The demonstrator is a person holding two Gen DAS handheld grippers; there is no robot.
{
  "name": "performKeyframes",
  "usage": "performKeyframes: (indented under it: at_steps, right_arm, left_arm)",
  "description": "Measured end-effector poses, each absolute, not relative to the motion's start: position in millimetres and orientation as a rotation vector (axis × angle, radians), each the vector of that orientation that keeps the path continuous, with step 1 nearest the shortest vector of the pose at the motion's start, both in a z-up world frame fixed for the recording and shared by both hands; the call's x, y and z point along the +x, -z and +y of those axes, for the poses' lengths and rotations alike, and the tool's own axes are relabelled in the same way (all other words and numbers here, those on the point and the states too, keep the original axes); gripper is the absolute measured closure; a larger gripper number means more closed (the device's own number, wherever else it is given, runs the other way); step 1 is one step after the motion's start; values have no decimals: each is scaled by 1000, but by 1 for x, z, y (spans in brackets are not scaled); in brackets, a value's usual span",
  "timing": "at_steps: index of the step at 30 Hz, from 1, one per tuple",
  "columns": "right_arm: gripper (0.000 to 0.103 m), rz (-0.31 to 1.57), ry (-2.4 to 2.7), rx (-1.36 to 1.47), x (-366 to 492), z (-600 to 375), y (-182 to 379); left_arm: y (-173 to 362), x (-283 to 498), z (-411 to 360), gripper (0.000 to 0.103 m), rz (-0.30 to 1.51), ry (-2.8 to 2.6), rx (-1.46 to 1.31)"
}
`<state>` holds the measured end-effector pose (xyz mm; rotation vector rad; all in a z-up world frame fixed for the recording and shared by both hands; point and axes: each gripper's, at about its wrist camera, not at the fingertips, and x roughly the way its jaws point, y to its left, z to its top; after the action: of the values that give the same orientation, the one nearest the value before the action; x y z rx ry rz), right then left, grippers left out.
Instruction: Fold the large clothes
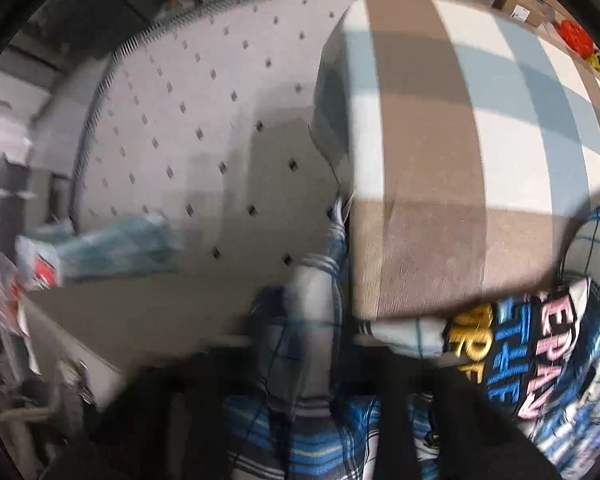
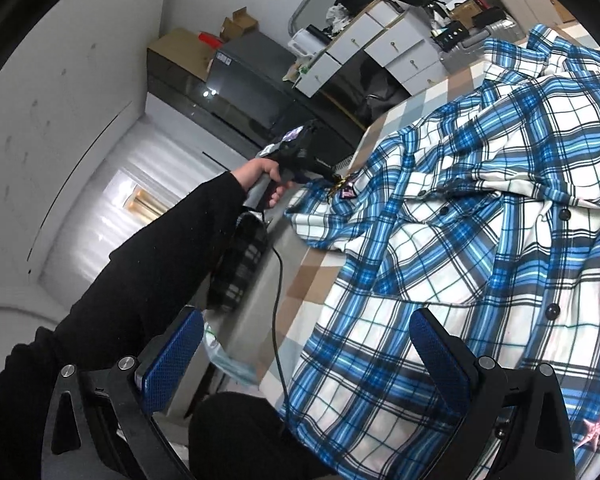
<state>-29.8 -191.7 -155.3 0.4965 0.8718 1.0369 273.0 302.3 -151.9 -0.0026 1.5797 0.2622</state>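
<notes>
Checked brown-and-blue bed cover [image 2: 320, 280] carrying blue-and-white plaid flannel shirt [image 2: 480, 220], unfolded; left hand-held gripper [image 2: 332, 178] clamped on sleeve, right hand-held gripper [image 2: 308, 348] apart.

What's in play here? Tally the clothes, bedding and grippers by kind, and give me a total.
plaid shirt: 1
checked bed cover: 1
grippers: 2 (left gripper shut on the shirt's edge, right gripper open above the shirt)
Total: 4
</notes>
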Motion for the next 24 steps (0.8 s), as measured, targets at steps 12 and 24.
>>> performKeyframes:
  at_steps: [12, 24]
  right_arm:
    - [0, 824, -1038, 505, -40, -194, 141]
    - [0, 720, -1051, 583, -55, -214, 117]
  left_arm:
    - [97, 230, 318, 103, 1237, -331, -284]
    - [2, 162, 267, 103, 924, -207, -489]
